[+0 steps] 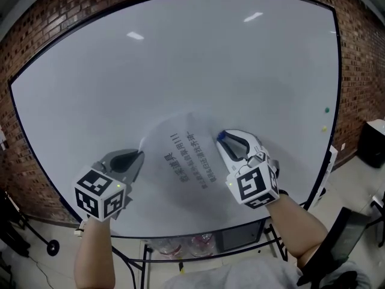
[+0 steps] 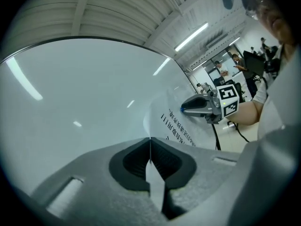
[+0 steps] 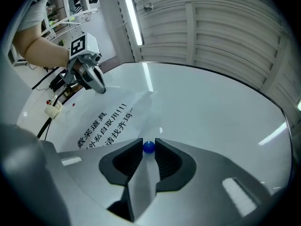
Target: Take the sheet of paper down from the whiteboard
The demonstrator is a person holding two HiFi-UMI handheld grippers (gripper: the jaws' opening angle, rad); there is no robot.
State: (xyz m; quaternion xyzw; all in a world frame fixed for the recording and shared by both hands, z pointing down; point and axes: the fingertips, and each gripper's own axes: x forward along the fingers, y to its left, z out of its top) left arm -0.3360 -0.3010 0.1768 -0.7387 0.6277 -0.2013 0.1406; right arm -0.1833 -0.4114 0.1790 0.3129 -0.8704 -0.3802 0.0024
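A white sheet of paper [image 1: 183, 161] with dark printed characters lies against the whiteboard [image 1: 180, 65], its upper left part bulging away from the board. My left gripper [image 1: 139, 155] is shut on the sheet's left edge; in the left gripper view the thin paper [image 2: 176, 126] runs between the closed jaws. My right gripper [image 1: 221, 137] is at the sheet's upper right corner, jaws closed on a small blue magnet [image 3: 148, 147] that sits on the paper [image 3: 106, 126] there. Each gripper shows in the other's view: the right gripper [image 2: 184, 110] and the left gripper [image 3: 101, 88].
A green magnet [image 1: 326, 109] and a yellow magnet [image 1: 323, 127] stick to the board near its right edge. A brick wall [image 1: 36, 17] is behind the board. The board's metal stand [image 1: 144, 264] is below, and a black chair [image 1: 337, 239] stands at lower right.
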